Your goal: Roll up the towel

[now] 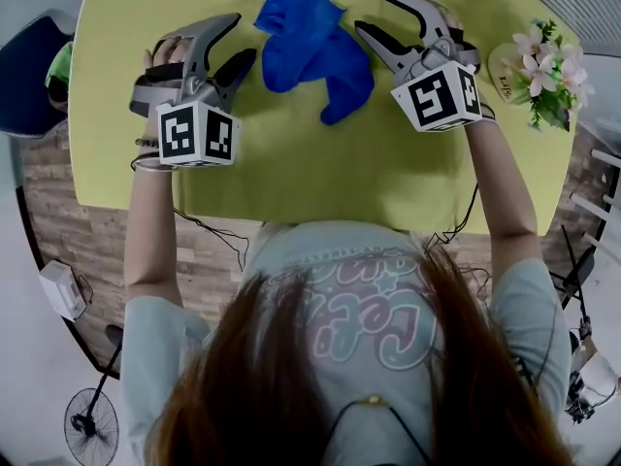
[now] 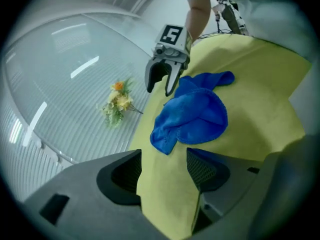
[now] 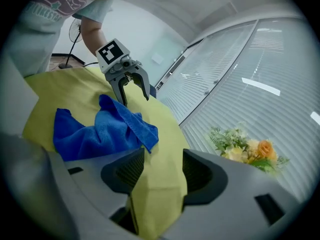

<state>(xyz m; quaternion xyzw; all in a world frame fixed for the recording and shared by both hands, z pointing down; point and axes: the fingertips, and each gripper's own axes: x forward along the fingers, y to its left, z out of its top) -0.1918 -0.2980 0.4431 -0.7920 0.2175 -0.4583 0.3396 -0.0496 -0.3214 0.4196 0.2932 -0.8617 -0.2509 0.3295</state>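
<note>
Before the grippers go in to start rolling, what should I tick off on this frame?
1. Towel spread flat for rolling: not ok, it lies crumpled and bunched.
2. Left gripper open and holding nothing: ok.
3. Right gripper open and holding nothing: ok.
4. Towel lies between the two grippers: ok.
5. Flowers apart from the towel: ok, at the table edge beyond the right gripper.
6. Either gripper touching the towel: cannot tell.
</note>
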